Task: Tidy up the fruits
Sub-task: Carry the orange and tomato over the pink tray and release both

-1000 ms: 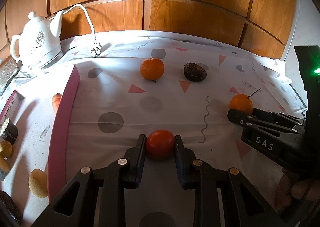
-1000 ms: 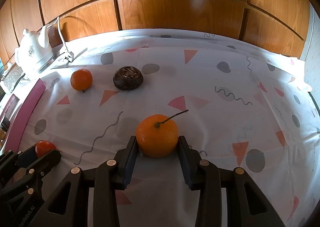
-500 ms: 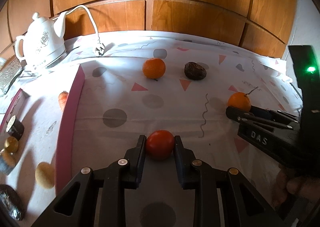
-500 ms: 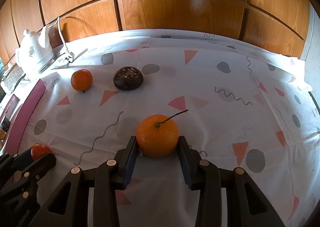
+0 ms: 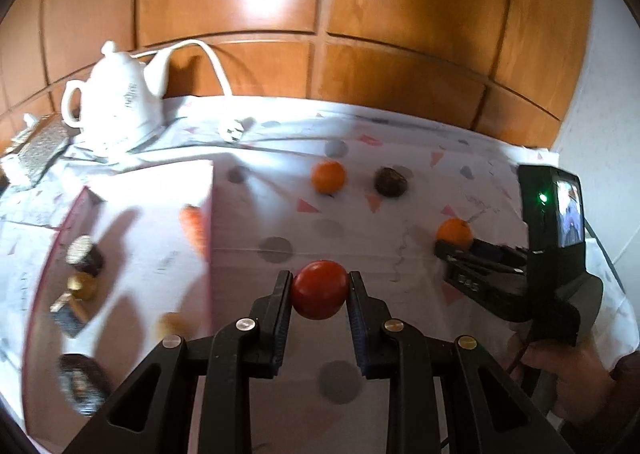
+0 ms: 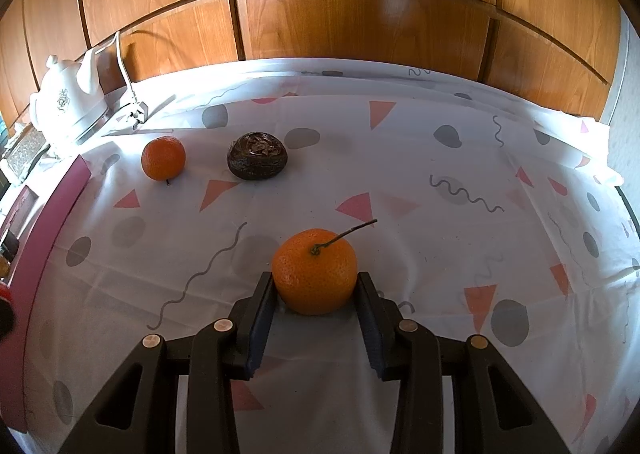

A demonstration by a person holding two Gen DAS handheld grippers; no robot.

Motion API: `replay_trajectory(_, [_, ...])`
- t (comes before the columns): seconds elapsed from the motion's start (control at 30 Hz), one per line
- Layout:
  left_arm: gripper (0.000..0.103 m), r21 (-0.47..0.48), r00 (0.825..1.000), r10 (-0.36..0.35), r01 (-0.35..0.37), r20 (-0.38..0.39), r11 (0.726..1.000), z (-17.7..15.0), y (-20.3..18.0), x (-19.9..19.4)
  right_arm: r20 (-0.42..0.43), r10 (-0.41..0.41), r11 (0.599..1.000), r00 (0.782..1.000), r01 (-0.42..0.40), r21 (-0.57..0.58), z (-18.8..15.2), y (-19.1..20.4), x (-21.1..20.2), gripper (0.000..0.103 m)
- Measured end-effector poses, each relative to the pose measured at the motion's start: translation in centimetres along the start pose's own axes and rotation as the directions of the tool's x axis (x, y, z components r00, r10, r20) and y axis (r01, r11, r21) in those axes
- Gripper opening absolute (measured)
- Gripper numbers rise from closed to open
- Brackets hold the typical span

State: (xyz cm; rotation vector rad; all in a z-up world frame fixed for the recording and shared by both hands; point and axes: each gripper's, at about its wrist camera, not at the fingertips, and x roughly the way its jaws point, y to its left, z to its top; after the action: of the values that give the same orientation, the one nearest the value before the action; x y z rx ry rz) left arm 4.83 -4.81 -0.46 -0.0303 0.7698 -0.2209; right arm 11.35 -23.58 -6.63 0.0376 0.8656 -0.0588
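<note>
My left gripper (image 5: 319, 286) is shut on a red tomato (image 5: 319, 289) and holds it above the patterned cloth, close to the pink-edged tray (image 5: 211, 214). My right gripper (image 6: 316, 288) is shut on a stemmed orange (image 6: 315, 271) that rests on the cloth; it also shows in the left wrist view (image 5: 454, 234). A second orange (image 6: 163, 157) and a dark brown fruit (image 6: 257, 156) lie further back on the cloth. The tray holds a carrot-like piece (image 5: 192, 228) and several small items.
A white teapot (image 5: 116, 102) with a cord and plug (image 5: 232, 130) stands at the back left by the wooden wall. The tray's pink edge (image 6: 44, 222) runs along the left in the right wrist view. A hand (image 5: 568, 378) holds the right gripper's body.
My left gripper has lifted the tomato and swung left toward the tray, which now fills more of its view. The right gripper stays still on the orange.
</note>
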Motion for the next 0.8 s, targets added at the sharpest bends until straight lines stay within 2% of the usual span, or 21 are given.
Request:
replay_trajectory(0.2, [0.027,-0.079,0.995,0.089,-0.086,0.036,0.993,0.1,5.4,-1.8,-0.004,-0.002,1.0,1.0,0.002,-0.008,0.2,0.5,-0.6,0.037])
replay_trajectory(0.37, [0.027,-0.183,0.989,0.149,-0.143,0.017,0.973,-0.6,10.4,-1.8,0.026,0.106,0.994,0.994,-0.105,-0.013,0.4,3.2,-2.6,0.037])
replay_trajectory(0.47, [0.027,-0.219,0.985,0.17,-0.165,0.004,0.962,-1.2,12.1,-1.8,0.042,0.206,0.977,0.978,-0.203,-0.068,1.0,6.5,-4.1,0.037])
replay_trajectory(0.57, [0.027,-0.249,0.984,0.179,-0.174,-0.003,0.953,-1.8,13.2,-1.8,0.035,0.315,0.941,0.949,-0.307,-0.14,1.7,10.5,-5.3,0.037])
replay_trajectory(0.7, [0.028,-0.276,0.983,0.182,-0.179,-0.016,0.944,-2.2,13.9,-1.8,0.006,0.398,0.9,0.917,-0.389,-0.198,1.9,14.6,-6.0,0.037])
replay_trajectory(0.8, [0.032,-0.288,0.981,0.193,-0.192,-0.023,0.938,-2.5,14.2,-1.9,-0.027,0.427,0.879,0.904,-0.422,-0.222,1.7,16.8,-5.7,0.037])
